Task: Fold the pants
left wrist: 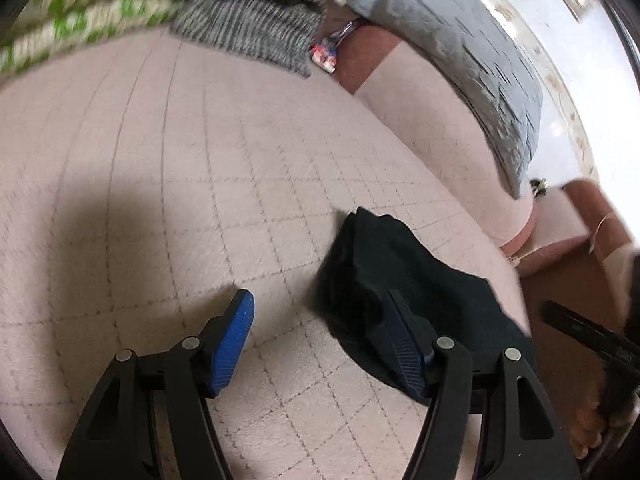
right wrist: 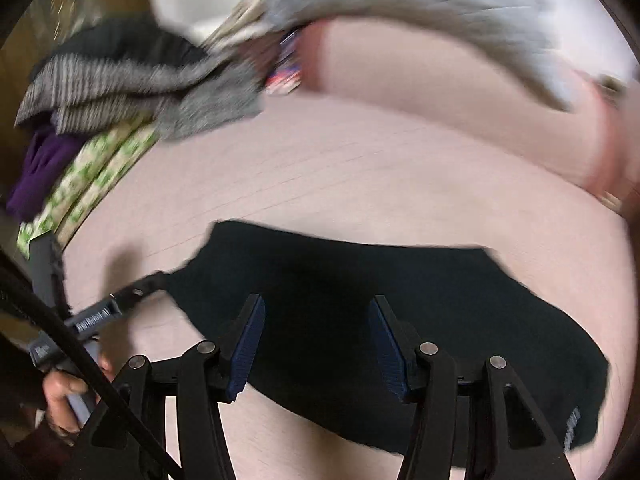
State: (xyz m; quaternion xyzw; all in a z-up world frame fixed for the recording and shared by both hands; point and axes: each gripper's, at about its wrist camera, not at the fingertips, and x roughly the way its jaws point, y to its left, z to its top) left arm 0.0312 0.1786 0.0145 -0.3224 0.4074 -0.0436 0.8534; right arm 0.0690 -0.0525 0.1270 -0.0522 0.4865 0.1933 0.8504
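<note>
The dark pants (right wrist: 384, 312) lie folded into a compact bundle on the pink quilted bed cover (left wrist: 200, 152). They also show in the left wrist view (left wrist: 404, 276), at the lower right. My left gripper (left wrist: 320, 320) is open and empty, above the cover at the bundle's left edge; its right finger (left wrist: 404, 340) is over the cloth. My right gripper (right wrist: 316, 328) is open and empty, hovering over the middle of the pants. The left gripper's body (right wrist: 108, 312) shows at the left of the right wrist view, touching the bundle's left end.
A grey striped garment (left wrist: 256, 28) and a green-patterned cloth (left wrist: 80, 12) lie at the far side. A grey pillow (left wrist: 472, 64) lies along the right. A purple garment (right wrist: 40, 168) sits at the left. The bed's edge is at the right (left wrist: 520, 240).
</note>
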